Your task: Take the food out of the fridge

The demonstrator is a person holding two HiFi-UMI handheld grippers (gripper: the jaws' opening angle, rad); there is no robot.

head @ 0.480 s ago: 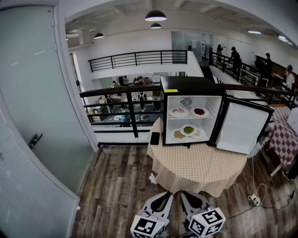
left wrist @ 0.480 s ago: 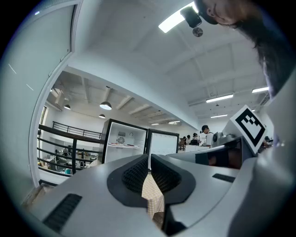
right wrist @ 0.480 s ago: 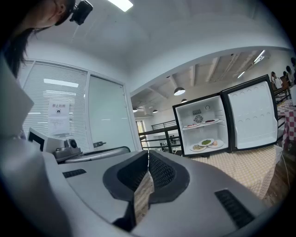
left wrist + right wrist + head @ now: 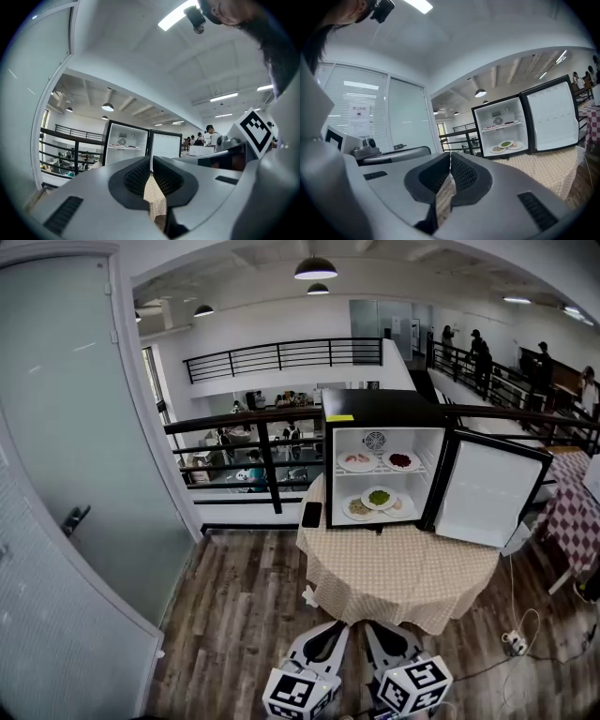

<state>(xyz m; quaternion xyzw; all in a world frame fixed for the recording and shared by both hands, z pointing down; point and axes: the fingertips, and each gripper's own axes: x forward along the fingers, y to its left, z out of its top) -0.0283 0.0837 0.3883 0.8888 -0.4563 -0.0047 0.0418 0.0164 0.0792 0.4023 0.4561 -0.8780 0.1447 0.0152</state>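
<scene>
Wooden floor [image 4: 234, 615] spreads under a round desk [image 4: 403, 582] covered in a checked cloth. On the desk stands the black fridge [image 4: 375, 407], its door [image 4: 487, 495] swung wide open. Plates of food [image 4: 378, 499] sit inside, two on the upper shelf and three below. The left tongs [image 4: 151, 159] and right tongs [image 4: 450, 161] hang side by side, well short of the desk, each pressed together on nothing.

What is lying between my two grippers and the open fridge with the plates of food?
In the head view, only the table's checked cloth, bare, lies between the left gripper, the right gripper and the fridge.
</scene>
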